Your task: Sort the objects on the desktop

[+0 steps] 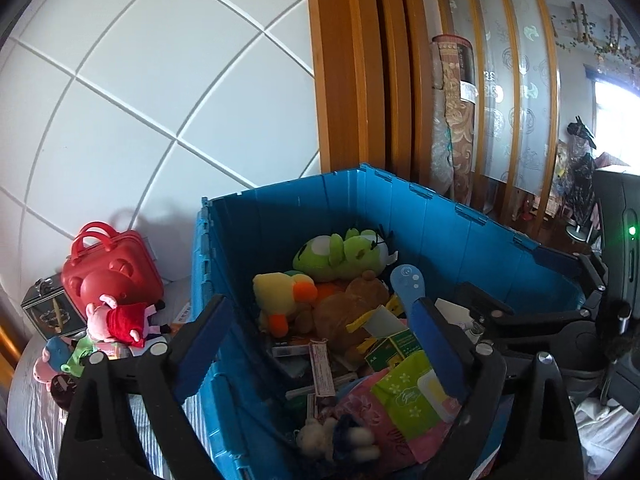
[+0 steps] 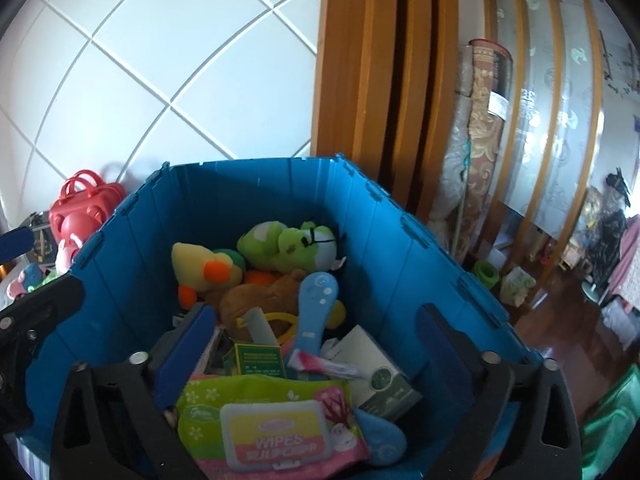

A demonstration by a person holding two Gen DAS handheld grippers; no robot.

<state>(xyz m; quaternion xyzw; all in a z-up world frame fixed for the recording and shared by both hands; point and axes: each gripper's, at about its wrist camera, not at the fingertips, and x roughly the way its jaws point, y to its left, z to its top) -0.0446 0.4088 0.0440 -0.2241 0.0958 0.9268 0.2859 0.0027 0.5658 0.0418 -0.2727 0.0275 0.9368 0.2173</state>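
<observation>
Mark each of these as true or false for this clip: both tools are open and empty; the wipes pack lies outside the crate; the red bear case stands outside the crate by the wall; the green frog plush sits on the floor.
1. Both tools are open and empty. True: the left tool and right tool hang spread over the blue crate, holding nothing.
2. The wipes pack lies outside the crate. False: it lies inside, at the near end.
3. The red bear case stands outside the crate by the wall. True.
4. The green frog plush sits on the floor. False: it lies inside the crate, at the far end.
</observation>
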